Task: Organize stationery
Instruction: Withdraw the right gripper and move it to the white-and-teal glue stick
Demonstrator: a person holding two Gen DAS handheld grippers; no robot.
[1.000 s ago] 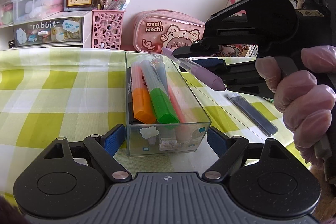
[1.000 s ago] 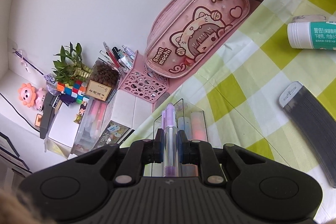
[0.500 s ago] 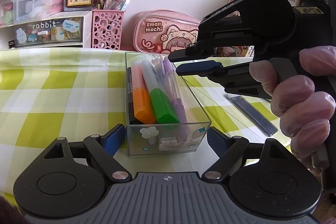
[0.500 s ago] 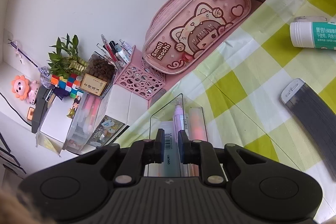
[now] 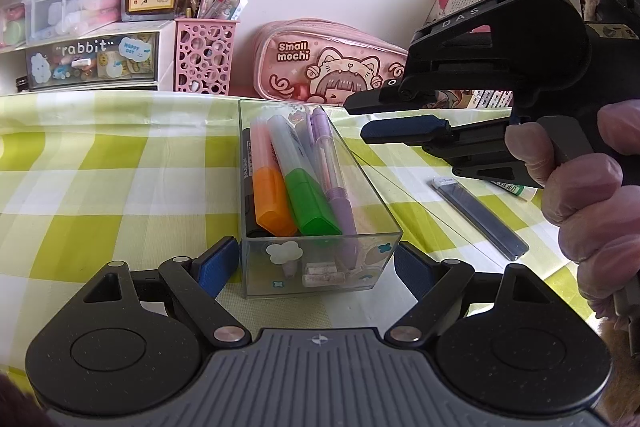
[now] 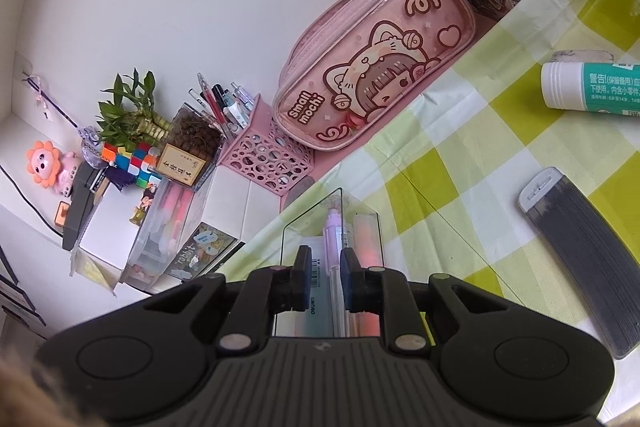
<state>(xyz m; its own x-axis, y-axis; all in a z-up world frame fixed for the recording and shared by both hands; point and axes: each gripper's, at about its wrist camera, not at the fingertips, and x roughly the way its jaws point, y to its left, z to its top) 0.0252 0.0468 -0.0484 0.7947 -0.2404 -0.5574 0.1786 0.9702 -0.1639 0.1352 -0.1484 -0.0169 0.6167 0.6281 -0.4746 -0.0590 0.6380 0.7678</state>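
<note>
A clear plastic box (image 5: 372,227) stands on the checked cloth and holds an orange-capped marker (image 5: 272,203), a green-capped marker (image 5: 308,199) and a purple pen (image 5: 332,179). My left gripper (image 5: 316,263) is open, its blue pads on either side of the box's near end. My right gripper (image 5: 360,119) hovers to the right of and above the box's far end, jaws slightly apart and empty. In the right wrist view the right gripper (image 6: 324,267) is above the box (image 6: 292,239) and the purple pen (image 6: 334,239).
A dark lead case (image 5: 480,217) and a glue stick (image 6: 592,85) lie on the cloth to the right. A pink pencil pouch (image 5: 328,67), a pink pen holder (image 5: 204,55) and drawer units (image 5: 88,59) stand along the back wall.
My right gripper opened and let go of the purple pen, which now lies in the box beside the green-capped marker. The right gripper has drawn back to the right. The left gripper has not moved.
</note>
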